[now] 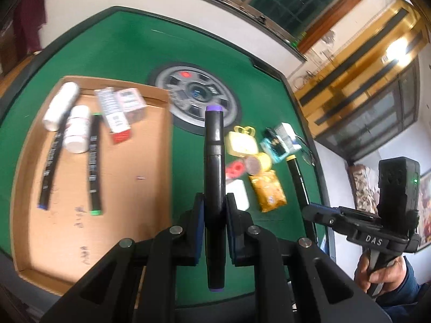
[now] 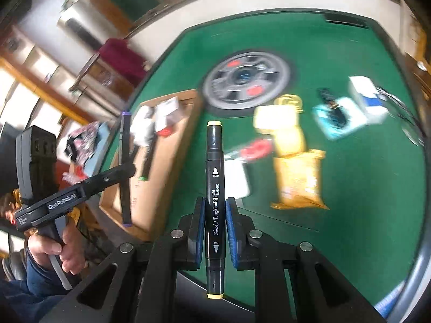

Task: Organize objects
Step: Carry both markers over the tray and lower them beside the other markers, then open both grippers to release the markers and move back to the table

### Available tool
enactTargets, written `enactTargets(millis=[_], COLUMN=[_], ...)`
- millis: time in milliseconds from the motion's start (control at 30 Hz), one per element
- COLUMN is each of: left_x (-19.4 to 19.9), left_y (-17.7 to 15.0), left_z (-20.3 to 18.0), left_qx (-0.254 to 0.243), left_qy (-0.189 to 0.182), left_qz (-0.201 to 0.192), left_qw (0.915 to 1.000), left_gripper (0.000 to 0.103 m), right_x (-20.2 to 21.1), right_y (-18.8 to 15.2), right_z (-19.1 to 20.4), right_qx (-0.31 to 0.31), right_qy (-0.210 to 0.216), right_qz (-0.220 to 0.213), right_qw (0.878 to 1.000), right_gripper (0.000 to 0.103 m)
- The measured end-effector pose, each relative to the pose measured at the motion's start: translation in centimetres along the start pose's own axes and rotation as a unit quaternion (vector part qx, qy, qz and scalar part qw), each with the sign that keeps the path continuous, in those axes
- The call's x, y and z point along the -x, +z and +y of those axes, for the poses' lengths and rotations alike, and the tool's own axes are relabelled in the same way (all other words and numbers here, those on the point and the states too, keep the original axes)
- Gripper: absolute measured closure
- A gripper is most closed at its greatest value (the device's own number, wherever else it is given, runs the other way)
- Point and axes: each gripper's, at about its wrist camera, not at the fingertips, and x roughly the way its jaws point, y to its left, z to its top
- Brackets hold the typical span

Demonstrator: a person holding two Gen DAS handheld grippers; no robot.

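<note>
My left gripper (image 1: 214, 204) is shut on a black marker with purple caps (image 1: 214, 161), held above the green table just right of the cardboard tray (image 1: 129, 188). It also shows in the right wrist view (image 2: 125, 172). My right gripper (image 2: 214, 207) is shut on a black art marker with yellow caps (image 2: 214, 188), held above the table. The right gripper appears in the left wrist view (image 1: 312, 210), with the yellow-capped marker (image 1: 297, 177) in it. The tray holds two markers (image 1: 94, 161), two white bottles (image 1: 76, 129) and small boxes (image 1: 118, 107).
On the green table (image 1: 134, 48) lie a yellow clock (image 1: 242, 141), a tape roll (image 1: 258, 162), a yellow packet (image 1: 269, 192), a white pad (image 1: 238, 192), a red item (image 1: 234, 169), and teal and white boxes (image 1: 278, 140). A round grey hub (image 1: 196, 94) sits at the centre.
</note>
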Motion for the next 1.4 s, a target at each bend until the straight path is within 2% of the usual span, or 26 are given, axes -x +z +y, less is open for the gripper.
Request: enactTargets(millis=[267,367,633,1033,1233,1400], left_x=[2.4,2.6,0.7,-2.4,-2.6,-2.8], left_y=[-0.4,-0.4,-0.6,0.9,1.7,2.5], left_z=[6.6,8.8,13.1,15.7,16.6,16.7], left_qx=[0.046,0.059,0.071,0.068,0.067,0.067], left_qy=[0.046,0.059,0.080,0.094,0.092,0.094], left_qz=[-0.001,0.007,0.045,0.077,0.076,0.075], left_qw=[0.9979,0.9965,0.9932,0.9903,0.9906,0.9905], left_gripper=[0.089,0.089,0.089,0.089,0.089,0.089], right_x=[-6.9,-9.7,-15.8,-19.4,-20.0,-20.2], right_y=[2.2,2.7,3.3,4.8,5.3,6.1], right_z=[6.4,7.5,9.7,9.5,10.1,10.6], right_qx=[0.032,0.022,0.014,-0.008,-0.001,0.002], right_qy=[0.046,0.060,0.040,0.009,-0.001,0.007], right_qz=[0.036,0.056,0.086,0.101,0.098,0.090], right_qw=[0.998,0.996,0.995,0.995,0.995,0.996], right_gripper=[0.086,0.086,0.086,0.086,0.086,0.086])
